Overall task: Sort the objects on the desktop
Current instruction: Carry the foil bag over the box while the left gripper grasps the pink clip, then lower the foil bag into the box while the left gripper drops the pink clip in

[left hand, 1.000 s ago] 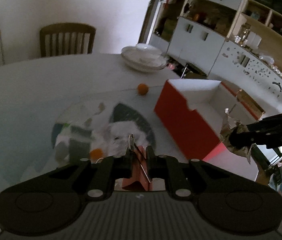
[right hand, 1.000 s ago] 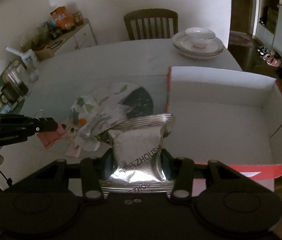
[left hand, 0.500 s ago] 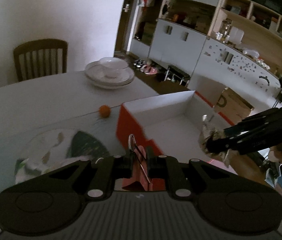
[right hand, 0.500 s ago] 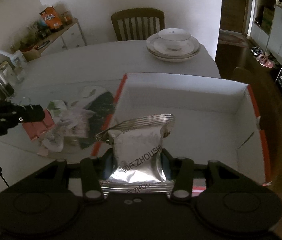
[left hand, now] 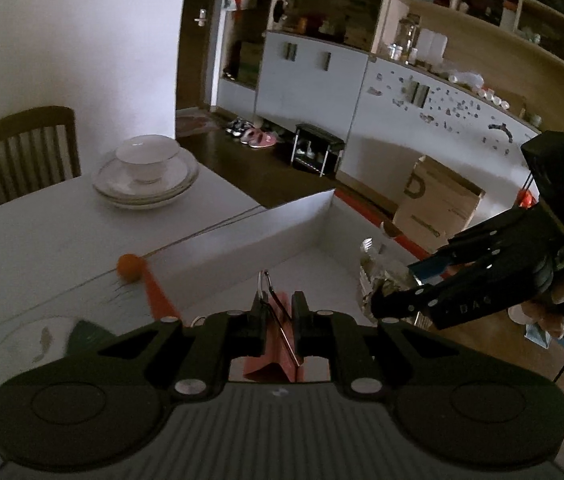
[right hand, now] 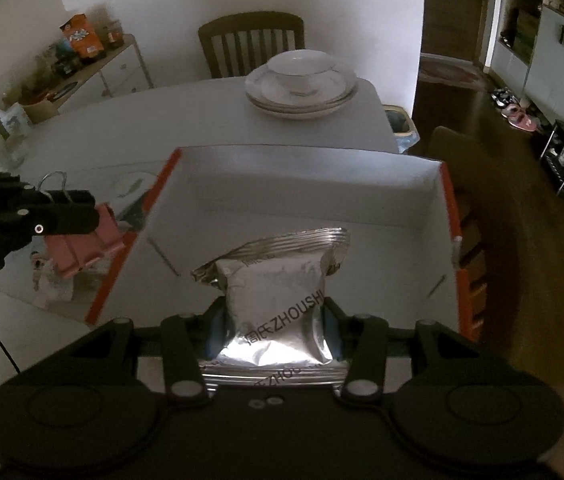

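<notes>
The right gripper [right hand: 274, 320] has its jaws pinching a silver foil packet [right hand: 278, 280], held upright above the open box [right hand: 302, 188], near the box's near wall. The left gripper [left hand: 278, 312] has its jaws pressed on a pink binder clip [left hand: 278, 344], wire handles pointing forward; seen from the right wrist, the clip [right hand: 82, 244] hangs just outside the box's left red edge, above a glass mat [right hand: 130, 184] with crumpled wrappers. The box sits at the desk's [right hand: 162, 116] right edge. An orange ball [left hand: 131, 267] lies on the desk just beside the box's far-left corner. Stacked plates with a bowl [right hand: 302, 80] stand at the far edge, before a chair [right hand: 252, 40].
</notes>
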The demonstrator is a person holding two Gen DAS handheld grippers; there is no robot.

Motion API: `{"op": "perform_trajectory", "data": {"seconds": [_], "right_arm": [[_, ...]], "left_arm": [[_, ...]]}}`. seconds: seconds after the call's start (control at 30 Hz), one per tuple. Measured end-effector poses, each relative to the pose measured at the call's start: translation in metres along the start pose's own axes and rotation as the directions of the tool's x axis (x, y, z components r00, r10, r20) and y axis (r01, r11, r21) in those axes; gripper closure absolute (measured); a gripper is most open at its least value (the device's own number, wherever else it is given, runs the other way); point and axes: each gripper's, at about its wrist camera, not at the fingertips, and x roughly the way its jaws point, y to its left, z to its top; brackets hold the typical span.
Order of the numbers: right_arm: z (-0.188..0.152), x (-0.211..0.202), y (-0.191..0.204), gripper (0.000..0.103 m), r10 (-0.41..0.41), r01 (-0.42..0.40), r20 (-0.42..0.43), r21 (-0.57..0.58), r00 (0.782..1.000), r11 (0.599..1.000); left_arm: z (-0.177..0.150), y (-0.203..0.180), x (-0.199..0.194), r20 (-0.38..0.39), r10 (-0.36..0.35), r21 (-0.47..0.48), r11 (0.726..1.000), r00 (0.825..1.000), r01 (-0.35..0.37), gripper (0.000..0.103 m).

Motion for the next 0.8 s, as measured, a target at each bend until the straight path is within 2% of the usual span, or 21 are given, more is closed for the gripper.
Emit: {"op": "perform_trajectory", "data": {"seconds": [0.33,0.57,0.8], "right_arm": [[0.001,0.009,-0.028,0.056,-0.01,0.01,-0.01,-0.008,1.0,1.0],[-0.002,0.037,-0.032,0.056,-0.026,0.022,-0.074,-0.062,0.997,0.998],[-0.003,0.073,-0.029,0.056,-0.049,0.031,-0.149,-0.12,0.988,0.992]], "left_arm": [[0.015,-0.017,0.062,-0.039,-0.007,0.058,0.998,0.999,0.009,0.095],[0.008,-0.01,0.102,-0.135,0.003,0.048,0.999,0.991,0.003,0.095],[-0.005,-0.002,0.13,-0.23,0.004,-0.002,1.0,0.973,-0.005,0.095]]}}
